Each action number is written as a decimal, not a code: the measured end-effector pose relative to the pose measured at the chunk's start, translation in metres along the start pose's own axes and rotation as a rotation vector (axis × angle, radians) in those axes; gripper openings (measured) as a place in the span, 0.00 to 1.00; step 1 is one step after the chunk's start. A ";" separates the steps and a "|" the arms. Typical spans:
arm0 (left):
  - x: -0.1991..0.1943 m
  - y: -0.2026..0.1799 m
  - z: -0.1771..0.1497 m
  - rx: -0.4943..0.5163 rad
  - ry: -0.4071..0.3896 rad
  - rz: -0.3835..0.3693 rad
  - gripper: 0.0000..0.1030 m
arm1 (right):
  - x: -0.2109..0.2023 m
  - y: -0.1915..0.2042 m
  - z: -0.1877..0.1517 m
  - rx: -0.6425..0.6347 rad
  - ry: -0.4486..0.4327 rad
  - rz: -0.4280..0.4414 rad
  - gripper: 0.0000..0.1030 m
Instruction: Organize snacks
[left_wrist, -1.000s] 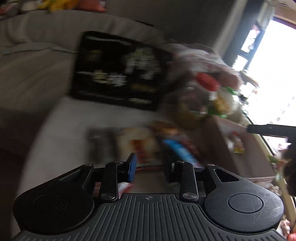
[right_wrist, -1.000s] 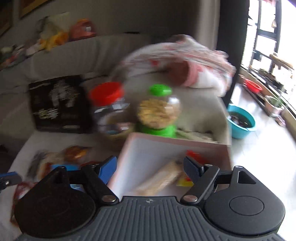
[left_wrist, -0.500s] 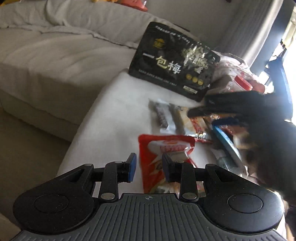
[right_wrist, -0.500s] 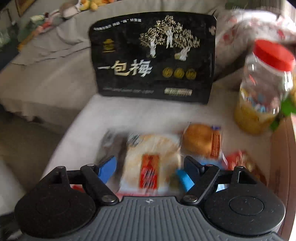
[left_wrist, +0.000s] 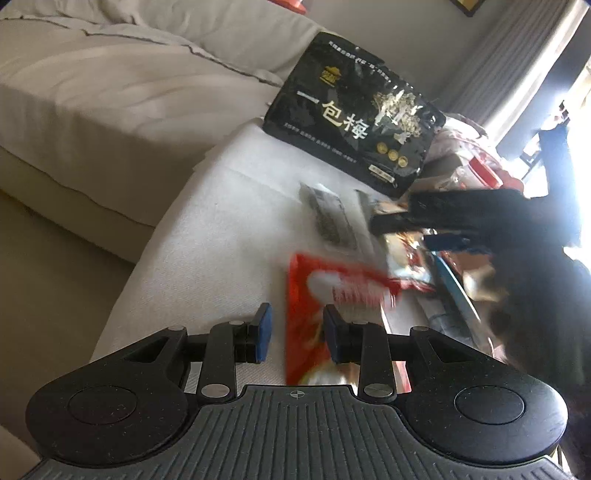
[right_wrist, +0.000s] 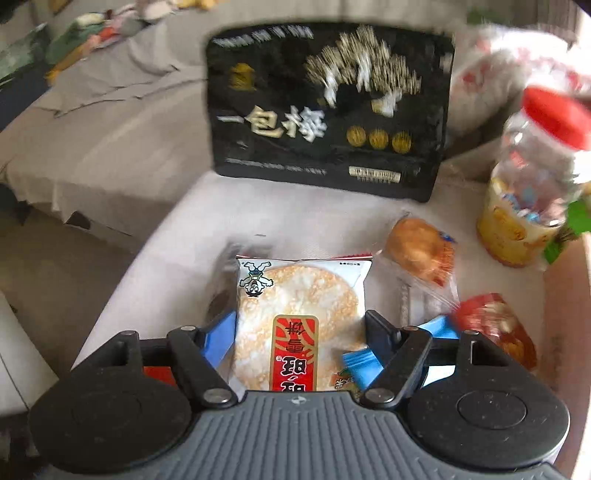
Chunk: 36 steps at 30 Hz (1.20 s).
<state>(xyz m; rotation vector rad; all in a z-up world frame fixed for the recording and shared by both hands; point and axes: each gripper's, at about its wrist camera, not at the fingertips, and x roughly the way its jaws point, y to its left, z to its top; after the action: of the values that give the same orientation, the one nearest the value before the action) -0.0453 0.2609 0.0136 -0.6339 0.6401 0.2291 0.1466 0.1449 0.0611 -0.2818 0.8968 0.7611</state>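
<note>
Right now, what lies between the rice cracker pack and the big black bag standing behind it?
In the right wrist view, only bare white cloth lies between the rice cracker pack and the big black bag. A wrapped bun lies off to the right of that stretch.

Rice cracker packet flat, label inverted; bun packet just beside; red pouch flat, blurred; red-lidded jar upright, apart.

Right tool closing around rice cracker packet, black bag behind, red-lidded jar
</note>
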 end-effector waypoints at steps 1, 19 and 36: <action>0.001 -0.002 0.000 0.007 0.001 0.002 0.33 | -0.013 0.003 -0.007 -0.023 -0.031 0.001 0.73; 0.009 -0.055 -0.016 0.175 0.065 -0.008 0.33 | -0.155 0.003 -0.133 -0.294 -0.224 -0.037 0.73; -0.008 -0.089 -0.026 0.240 0.066 -0.038 0.33 | -0.260 -0.050 -0.126 -0.084 -0.453 -0.022 0.73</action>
<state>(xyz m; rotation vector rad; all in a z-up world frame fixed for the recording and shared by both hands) -0.0294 0.1752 0.0449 -0.4231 0.7067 0.0941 0.0053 -0.0801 0.1846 -0.1820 0.4340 0.8016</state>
